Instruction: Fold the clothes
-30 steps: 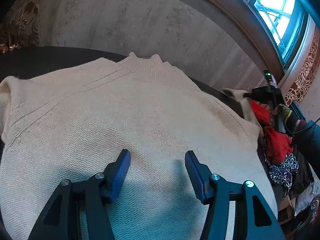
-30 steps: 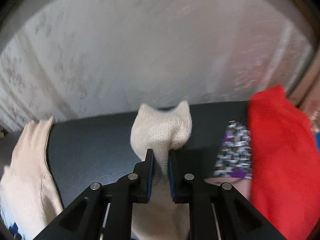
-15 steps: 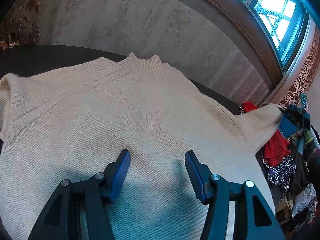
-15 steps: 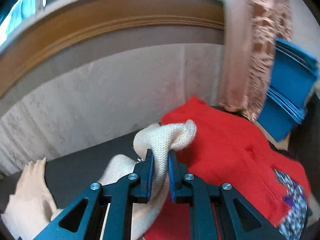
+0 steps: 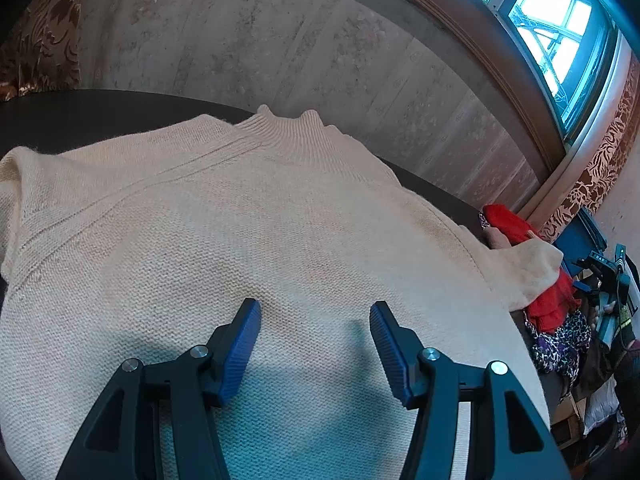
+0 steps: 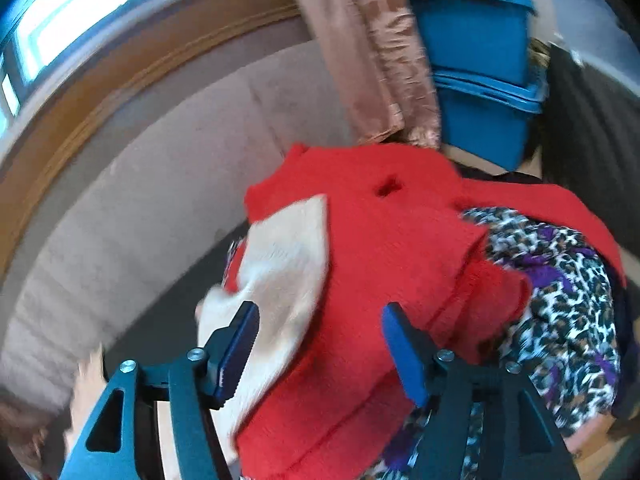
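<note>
Through my left wrist camera, my left gripper hovers low over the body of the cream sweater, its 2 fingers spread wide with nothing between them. The sweater lies spread front-up on the dark desk, collar toward the wall. Its left shoulder is bunched at the edge of view. Its right sleeve stretches out sideways, the cuff resting on a red garment. I see no fold in the body, so by my judgement the sweater is laid out flat with the sleeves and body folds left to make. Behind the desk runs a pale patterned wall, with a wooden sill and a bright window at the upper right.

Through my right wrist camera, blurred by motion, my right gripper also has its fingers wide apart and holds nothing. The cream cuff lies just ahead of the left finger, draped over the red garment. Beside that sits a leopard-print piece with purple patches; these 2 look like clothes waiting in a heap. Farther back hang a tan curtain and 2 stacked blue bins.
</note>
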Motion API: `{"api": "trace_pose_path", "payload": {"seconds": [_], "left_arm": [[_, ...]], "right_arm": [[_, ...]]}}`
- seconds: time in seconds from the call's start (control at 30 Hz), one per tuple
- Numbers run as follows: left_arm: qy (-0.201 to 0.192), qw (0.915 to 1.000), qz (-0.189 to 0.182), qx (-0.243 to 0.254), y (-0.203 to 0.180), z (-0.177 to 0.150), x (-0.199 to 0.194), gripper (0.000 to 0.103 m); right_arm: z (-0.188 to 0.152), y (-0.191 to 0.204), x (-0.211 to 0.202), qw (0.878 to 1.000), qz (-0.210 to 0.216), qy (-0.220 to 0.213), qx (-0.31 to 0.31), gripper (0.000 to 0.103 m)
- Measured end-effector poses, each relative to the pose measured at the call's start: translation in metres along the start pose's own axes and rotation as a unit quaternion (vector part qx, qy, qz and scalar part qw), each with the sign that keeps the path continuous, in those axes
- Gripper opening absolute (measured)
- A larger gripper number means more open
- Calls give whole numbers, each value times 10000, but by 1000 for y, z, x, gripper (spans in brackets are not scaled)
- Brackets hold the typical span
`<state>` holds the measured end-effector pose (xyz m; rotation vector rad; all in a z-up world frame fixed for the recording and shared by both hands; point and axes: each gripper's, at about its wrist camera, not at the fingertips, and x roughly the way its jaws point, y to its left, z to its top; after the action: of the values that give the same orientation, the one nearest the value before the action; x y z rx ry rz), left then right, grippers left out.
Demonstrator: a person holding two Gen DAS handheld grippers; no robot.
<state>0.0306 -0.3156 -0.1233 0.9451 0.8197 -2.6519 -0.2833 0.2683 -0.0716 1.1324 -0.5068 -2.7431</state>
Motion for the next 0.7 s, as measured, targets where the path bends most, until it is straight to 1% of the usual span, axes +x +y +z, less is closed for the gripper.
{"api": "trace_pose_path", "payload": {"seconds": [0.03,0.1,0.17,0.27,0.4,0.47,0.5,0.53,0.57,0.6,0.7], "left_arm": [[-2,10000,-1,-2,0,0,0,57],[-1,10000,11,1,-1,0,0,57],[1,10000,44,28,-2,0,0,57],[6,9999,92,62,-4,0,1,57],[9,9999,119,77,-5,-1,1,57],[10,9999,137,88,-5,-1,1,57],[9,9999,141,90,-5,-2,0,57],[8,9999,143,92,-5,-2,0,57],[10,9999,131,91,-5,-1,1,57],[11,9999,119,90,-5,-1,1,57],[8,9999,96,71,-5,2,6,57]], "right_arm": [[5,-3,2,10000,45,-42,51,66],[17,-2,10,9999,133,-54,-74,66],[24,3,16,9997,52,-70,-233,66],[36,6,41,9993,-34,125,-347,67],[30,13,58,9976,-118,398,-557,70],[27,16,67,9962,-161,535,-662,68],[25,18,72,9955,-182,603,-714,53],[24,20,76,9946,-203,671,-767,21],[22,21,81,9936,-224,739,-819,12],[21,22,82,9932,-229,759,-857,12],[26,22,54,9951,-139,362,-905,12]]}}
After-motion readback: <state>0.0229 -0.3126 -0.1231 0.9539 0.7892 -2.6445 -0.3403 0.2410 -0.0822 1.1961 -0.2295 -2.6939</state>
